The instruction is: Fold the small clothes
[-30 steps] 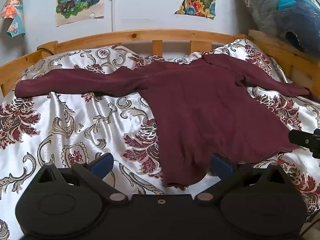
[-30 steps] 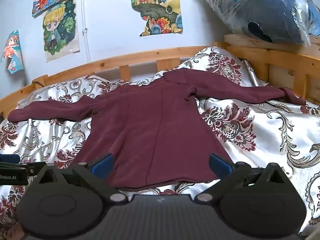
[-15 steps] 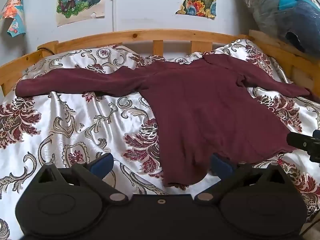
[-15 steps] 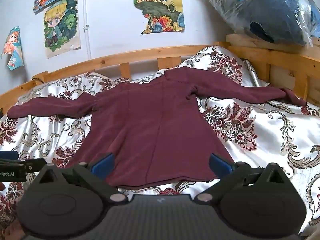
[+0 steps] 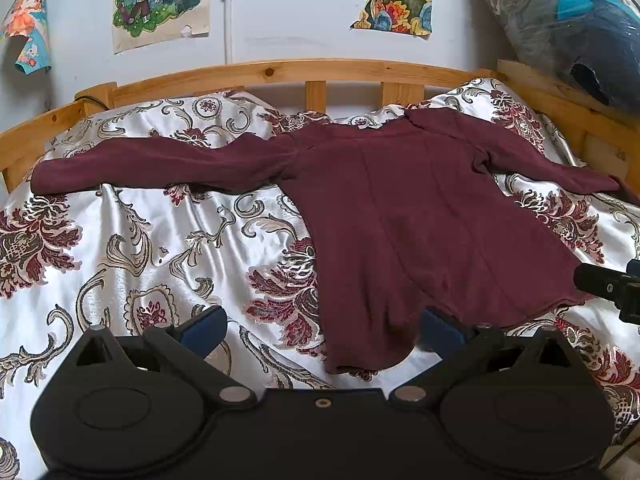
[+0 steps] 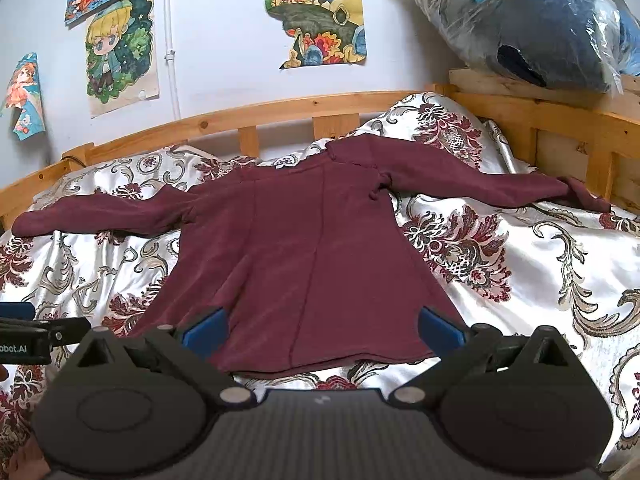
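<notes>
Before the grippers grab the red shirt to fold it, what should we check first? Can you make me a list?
1. Is the shirt spread flat on the bedspread? Ok: body flat, both sleeves out sideways.
2. Is the left gripper open? Ok: jaws wide apart, holding nothing.
3. Is the right gripper open? Ok: jaws wide apart, holding nothing.
4. Is the bottom hem within reach? Ok, probably: it lies just ahead of both grippers.
5. Is the right sleeve's cuff smooth? Not ok: it is crumpled near the wooden bed rail.
6. Is anything hiding under the shirt? Cannot tell.
</notes>
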`<move>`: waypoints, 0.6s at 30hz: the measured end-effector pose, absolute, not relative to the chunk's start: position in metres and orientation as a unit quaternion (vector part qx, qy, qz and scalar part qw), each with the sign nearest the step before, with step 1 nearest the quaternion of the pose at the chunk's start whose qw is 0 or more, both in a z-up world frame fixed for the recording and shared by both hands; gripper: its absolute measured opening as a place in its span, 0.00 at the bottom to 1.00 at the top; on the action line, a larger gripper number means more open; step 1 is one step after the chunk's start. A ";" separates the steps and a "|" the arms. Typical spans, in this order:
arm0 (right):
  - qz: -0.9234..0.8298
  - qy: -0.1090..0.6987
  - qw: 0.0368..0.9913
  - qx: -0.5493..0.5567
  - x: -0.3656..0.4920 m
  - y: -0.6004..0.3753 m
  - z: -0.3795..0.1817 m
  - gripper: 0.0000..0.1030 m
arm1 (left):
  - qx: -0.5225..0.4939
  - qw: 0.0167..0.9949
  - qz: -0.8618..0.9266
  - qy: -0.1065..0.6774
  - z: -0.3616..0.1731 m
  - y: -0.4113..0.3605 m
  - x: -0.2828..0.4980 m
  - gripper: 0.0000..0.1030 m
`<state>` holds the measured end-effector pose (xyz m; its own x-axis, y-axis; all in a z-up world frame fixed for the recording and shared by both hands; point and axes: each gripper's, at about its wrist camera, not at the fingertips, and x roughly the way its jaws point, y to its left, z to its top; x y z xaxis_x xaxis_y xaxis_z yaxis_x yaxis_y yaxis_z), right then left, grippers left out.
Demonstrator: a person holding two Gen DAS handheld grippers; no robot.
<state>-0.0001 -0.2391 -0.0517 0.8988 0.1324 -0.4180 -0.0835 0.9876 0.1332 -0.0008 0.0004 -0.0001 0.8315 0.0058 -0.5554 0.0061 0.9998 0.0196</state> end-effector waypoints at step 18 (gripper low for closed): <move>0.054 0.220 0.972 0.058 0.001 -0.239 -0.051 1.00 | 0.012 0.957 0.000 0.289 -0.001 0.000 -0.001 0.99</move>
